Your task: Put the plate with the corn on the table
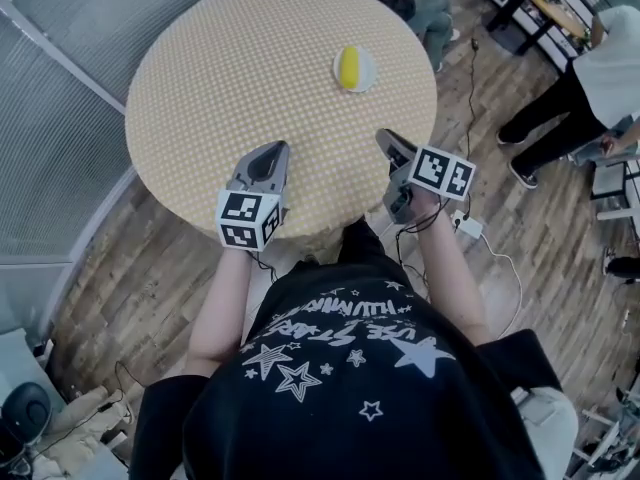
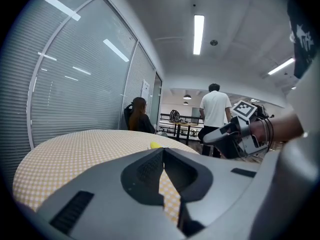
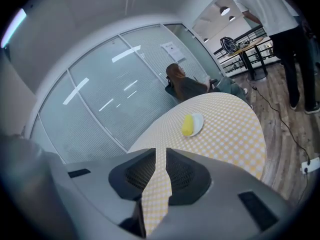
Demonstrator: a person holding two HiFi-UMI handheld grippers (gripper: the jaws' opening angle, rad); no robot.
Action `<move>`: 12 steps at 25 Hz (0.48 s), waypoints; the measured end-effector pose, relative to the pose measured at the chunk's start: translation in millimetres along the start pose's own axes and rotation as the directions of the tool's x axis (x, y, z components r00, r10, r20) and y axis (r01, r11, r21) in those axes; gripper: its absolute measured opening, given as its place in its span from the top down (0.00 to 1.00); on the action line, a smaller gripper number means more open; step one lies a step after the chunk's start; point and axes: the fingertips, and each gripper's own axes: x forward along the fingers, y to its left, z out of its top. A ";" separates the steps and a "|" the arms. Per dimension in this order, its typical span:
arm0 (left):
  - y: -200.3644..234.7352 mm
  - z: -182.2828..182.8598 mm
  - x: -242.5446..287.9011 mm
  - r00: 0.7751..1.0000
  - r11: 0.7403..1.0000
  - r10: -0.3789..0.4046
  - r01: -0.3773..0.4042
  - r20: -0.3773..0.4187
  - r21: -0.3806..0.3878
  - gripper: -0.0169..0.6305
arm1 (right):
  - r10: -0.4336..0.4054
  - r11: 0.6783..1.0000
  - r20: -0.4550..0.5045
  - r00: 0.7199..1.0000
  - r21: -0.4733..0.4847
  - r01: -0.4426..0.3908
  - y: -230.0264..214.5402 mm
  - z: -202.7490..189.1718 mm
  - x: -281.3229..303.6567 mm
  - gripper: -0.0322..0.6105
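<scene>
A white plate with a yellow corn cob on it stands on the round table, which has a yellow checked cloth. It sits on the far right part of the table. In the right gripper view the plate and corn lie well ahead of the jaws. My left gripper hovers over the near edge with its jaws touching at the tip and holds nothing. My right gripper is at the near right edge; its jaws stand a narrow slit apart and are empty.
A person sits at the table's far side. Another in a white shirt stands on the wood floor to the right. A power strip with a cable lies by my right arm. A glass wall with blinds runs along the left.
</scene>
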 end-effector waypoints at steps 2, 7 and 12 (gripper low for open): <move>-1.4 -1.5 2.3 1.000 1.000 -0.012 0.012 -0.010 -0.012 0.96 | 0.004 1.000 0.009 1.000 0.012 -0.005 3.1 -1.2 -4.1 0.84; -22.4 -9.9 4.2 0.998 0.998 -0.057 0.057 -0.024 -0.010 0.96 | -0.002 1.000 -0.015 1.000 -0.007 0.002 0.6 -19.5 -23.0 0.84; -37.3 -7.4 8.1 0.997 0.997 -0.074 0.074 -0.030 -0.006 0.96 | 0.029 0.999 0.004 1.000 -0.034 -0.029 7.3 -14.6 -41.0 0.85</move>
